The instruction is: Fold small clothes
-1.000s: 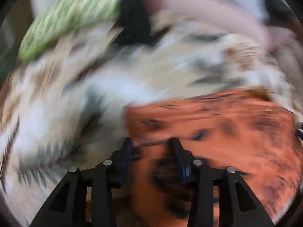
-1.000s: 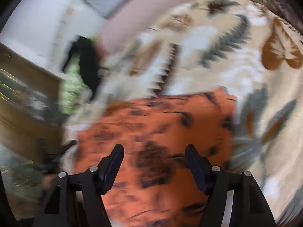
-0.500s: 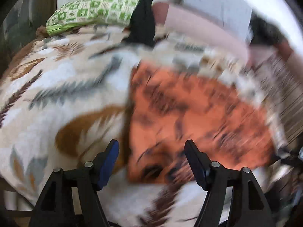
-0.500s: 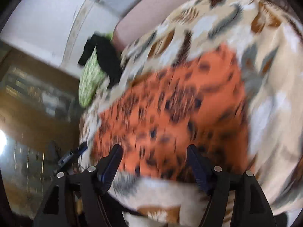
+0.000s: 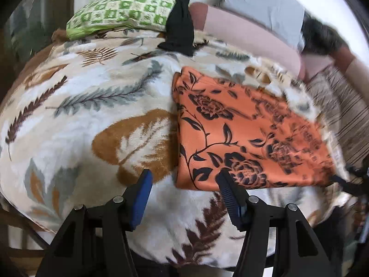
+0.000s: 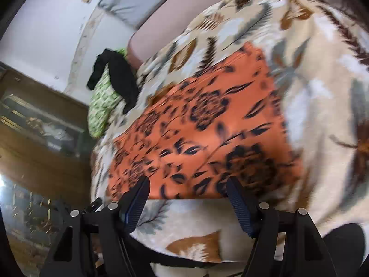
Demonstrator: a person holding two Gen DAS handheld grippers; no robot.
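Orange floral garment (image 5: 242,136) lies flat on the leaf-print blanket (image 5: 87,106), already a rough rectangle, near edge toward both grippers. Left gripper (image 5: 183,176) spread wide, empty, hovers over the near-left corner of the cloth. Right gripper (image 6: 188,185) also wide apart, empty, above the near edge in the right wrist view; right frame is blurred. Judgement: thin woven fabric, light, limp, a bit slick, so it will sag and slide on the fleecy blanket rather than hold shape. Best hold looks like the two near corners, pinching all layers at the hem so they don't separate. Risk: grabbing blanket pile along with it. Black clothing (image 5: 181,20) draped over green pillow (image 5: 122,11) at the far end, well apart.
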